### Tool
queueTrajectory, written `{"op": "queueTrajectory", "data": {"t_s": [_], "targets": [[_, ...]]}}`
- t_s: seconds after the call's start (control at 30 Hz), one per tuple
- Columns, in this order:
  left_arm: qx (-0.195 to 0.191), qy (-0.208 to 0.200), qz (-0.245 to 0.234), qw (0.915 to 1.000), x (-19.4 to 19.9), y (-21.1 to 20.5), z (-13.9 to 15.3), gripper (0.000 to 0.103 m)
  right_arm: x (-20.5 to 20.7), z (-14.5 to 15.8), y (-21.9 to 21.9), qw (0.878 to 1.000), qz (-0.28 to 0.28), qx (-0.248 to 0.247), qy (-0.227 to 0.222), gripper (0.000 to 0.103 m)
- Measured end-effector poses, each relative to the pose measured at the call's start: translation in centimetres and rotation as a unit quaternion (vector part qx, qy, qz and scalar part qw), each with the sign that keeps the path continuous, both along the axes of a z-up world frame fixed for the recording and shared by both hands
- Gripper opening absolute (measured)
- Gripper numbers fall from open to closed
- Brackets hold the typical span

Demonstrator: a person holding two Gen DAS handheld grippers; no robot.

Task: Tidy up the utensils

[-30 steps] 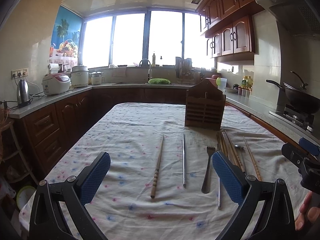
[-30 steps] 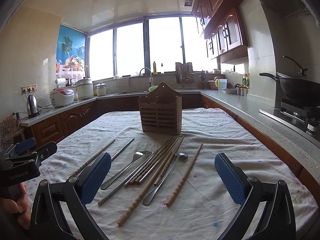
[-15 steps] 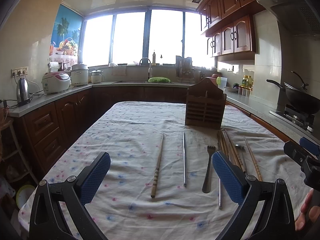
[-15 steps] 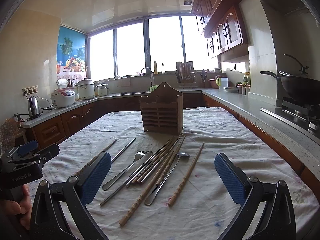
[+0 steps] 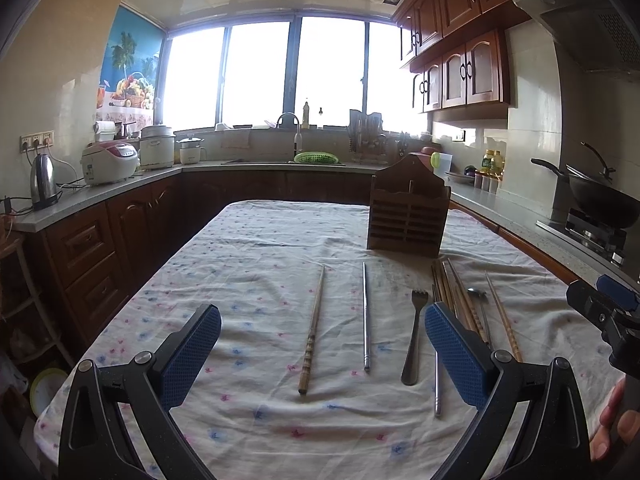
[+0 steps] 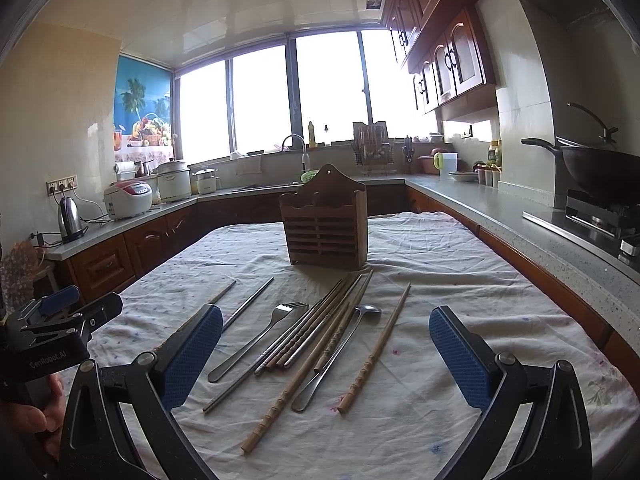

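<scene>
A brown wooden utensil holder (image 5: 408, 216) (image 6: 325, 233) stands upright on the cloth-covered table (image 5: 256, 240). In front of it lie a wooden chopstick (image 5: 313, 328), a metal chopstick (image 5: 365, 316), a fork (image 5: 414, 332) (image 6: 260, 338), a spoon (image 6: 340, 354) and a bundle of several chopsticks (image 6: 316, 326). A single wooden chopstick (image 6: 378, 344) lies to the right of the spoon. My left gripper (image 5: 322, 354) is open and empty above the near table edge. My right gripper (image 6: 326, 356) is open and empty above the bundle.
Kitchen counters (image 6: 500, 216) wrap around the table. A wok (image 6: 592, 168) sits on a stove at right. A kettle (image 5: 43, 182) and rice cookers (image 5: 110, 162) stand on the left counter. A sink (image 5: 288, 148) is below the windows.
Both views shift very slightly; the utensils and holder have not moved. Both grippers stay open.
</scene>
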State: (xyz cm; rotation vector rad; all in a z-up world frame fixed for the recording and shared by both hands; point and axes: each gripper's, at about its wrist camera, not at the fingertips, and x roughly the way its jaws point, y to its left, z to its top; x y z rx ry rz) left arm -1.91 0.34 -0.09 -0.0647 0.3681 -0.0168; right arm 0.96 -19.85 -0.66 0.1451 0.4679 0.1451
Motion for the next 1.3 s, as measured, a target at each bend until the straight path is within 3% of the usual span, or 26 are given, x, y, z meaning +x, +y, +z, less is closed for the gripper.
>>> {"op": "queueTrajectory", "data": {"t_s": [0.5, 0.9, 1.07, 1.3], "targets": [[-0.015, 0.037, -0.025, 0.9989, 2.0, 0.2, 0.7, 0.102, 1.1, 0.0, -0.2, 1.000, -0.001, 0.002, 0.020, 0.103], [-0.028, 0.063, -0.064, 0.9956, 6.2, 0.3, 2.1, 0.102, 3.6, 0.5, -1.5, 0.999, -0.011, 0.014, 0.045, 0.101], [-0.032, 0.070, -0.080, 0.9938, 8.0, 0.4, 2.2, 0.099, 4.9, 0.3, -1.7, 0.998, -0.012, 0.018, 0.058, 0.097], [-0.042, 0.101, -0.108, 0.9880, 12.0, 0.2, 2.1, 0.085, 7.5, -0.7, -2.0, 0.995, -0.002, 0.039, 0.097, 0.074]]}}
